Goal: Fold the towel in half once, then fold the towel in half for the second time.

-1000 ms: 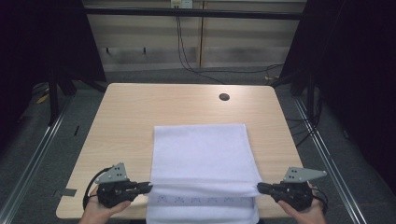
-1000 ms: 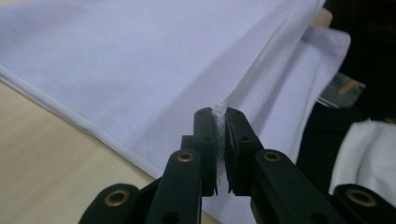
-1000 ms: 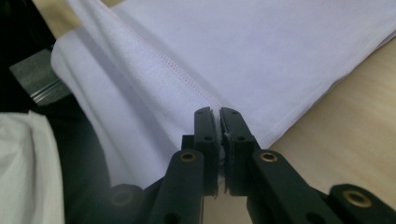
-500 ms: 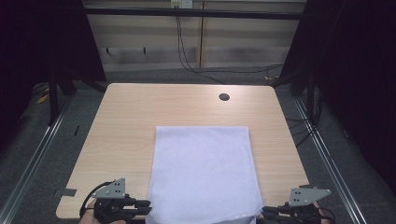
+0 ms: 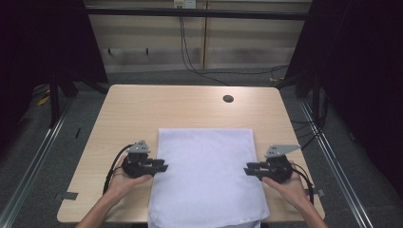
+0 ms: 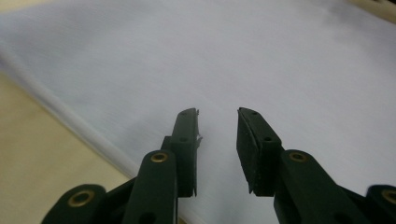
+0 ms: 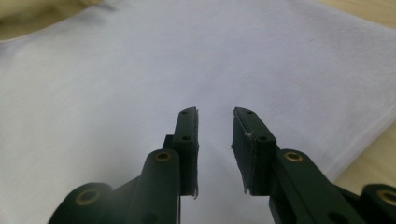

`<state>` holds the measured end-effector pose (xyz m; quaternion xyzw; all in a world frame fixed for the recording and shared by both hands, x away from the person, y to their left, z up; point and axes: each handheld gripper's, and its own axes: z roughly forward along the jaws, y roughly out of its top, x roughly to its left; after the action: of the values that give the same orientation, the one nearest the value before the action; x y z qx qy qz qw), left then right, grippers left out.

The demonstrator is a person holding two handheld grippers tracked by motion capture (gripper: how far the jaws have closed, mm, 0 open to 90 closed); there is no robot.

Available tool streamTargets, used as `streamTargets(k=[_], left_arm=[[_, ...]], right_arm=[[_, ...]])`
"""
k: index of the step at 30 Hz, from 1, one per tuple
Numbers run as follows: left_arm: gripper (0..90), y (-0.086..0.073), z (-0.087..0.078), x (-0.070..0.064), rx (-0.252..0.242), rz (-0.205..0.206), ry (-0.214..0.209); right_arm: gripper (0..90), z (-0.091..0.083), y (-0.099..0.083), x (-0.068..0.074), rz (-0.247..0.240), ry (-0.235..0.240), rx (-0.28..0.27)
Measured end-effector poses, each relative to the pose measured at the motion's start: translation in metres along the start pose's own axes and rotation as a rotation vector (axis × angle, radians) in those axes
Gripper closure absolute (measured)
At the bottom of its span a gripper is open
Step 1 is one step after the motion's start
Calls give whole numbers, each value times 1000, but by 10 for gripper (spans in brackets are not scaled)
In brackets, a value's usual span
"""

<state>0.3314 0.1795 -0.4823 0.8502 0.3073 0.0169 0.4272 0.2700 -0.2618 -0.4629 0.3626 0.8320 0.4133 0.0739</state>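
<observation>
A white cloth point(image 5: 206, 178) lies flat on the worktop point(image 5: 142, 109), its near edge hanging just over the worktop's near edge. The left tool point(image 5: 160, 166) sits at the cloth's left edge, pointing inward across it; its jaws stand apart with nothing between them, and in the left gripper view the cloth point(image 6: 243, 60) spreads out ahead of and beneath the tips. The right tool point(image 5: 248, 169) faces it from the cloth's right edge, jaws likewise parted and empty, with the cloth point(image 7: 140, 70) stretching ahead of them. The cloth lies between the two tools. Beyond it, well away from both tools, is a small dark round hole point(image 5: 228, 99) in the worktop.
</observation>
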Motion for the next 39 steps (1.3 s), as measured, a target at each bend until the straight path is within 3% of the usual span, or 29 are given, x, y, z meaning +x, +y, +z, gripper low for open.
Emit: streamTargets(k=[2,3,4,5,6,9,14,18,23,29,32,33,36,39], left_arm=[[698,2,10,10,2,13,67],[698,0,14,18,1,-26,60],[699,-1,15,21,8,-34,67],[701,-4,17,24,27,-26,75],[705,-6,16,26,14,-26,56],[728,-7,14,27,23,-13,63],[744,-13,7,15,57,15,73],[753,-24,-4,5,70,31,54],[754,-34,-13,-4,73,16,22],[756,-44,-22,-19,99,29,-16],[760,-42,-23,-15,93,18,-18],[788,-40,-23,-12,92,21,-23],[857,-29,-21,5,48,-22,-8],[801,-17,-19,21,18,-47,15]], right_arm=[[714,16,6,-13,13,-21,27],[714,25,7,-20,29,-37,36],[715,33,8,-27,50,-53,51],[716,37,8,-30,51,-65,56],[716,42,7,-35,62,-79,56],[716,47,2,-37,74,-89,80],[722,40,-5,-25,64,-71,95],[734,32,-14,-8,41,-45,112],[734,23,-24,8,22,-17,127],[734,14,-32,23,17,27,156],[735,12,-29,15,14,5,121],[768,10,-25,7,19,-18,104],[779,7,-12,-17,56,-64,43],[715,11,-1,-41,87,-131,26]])
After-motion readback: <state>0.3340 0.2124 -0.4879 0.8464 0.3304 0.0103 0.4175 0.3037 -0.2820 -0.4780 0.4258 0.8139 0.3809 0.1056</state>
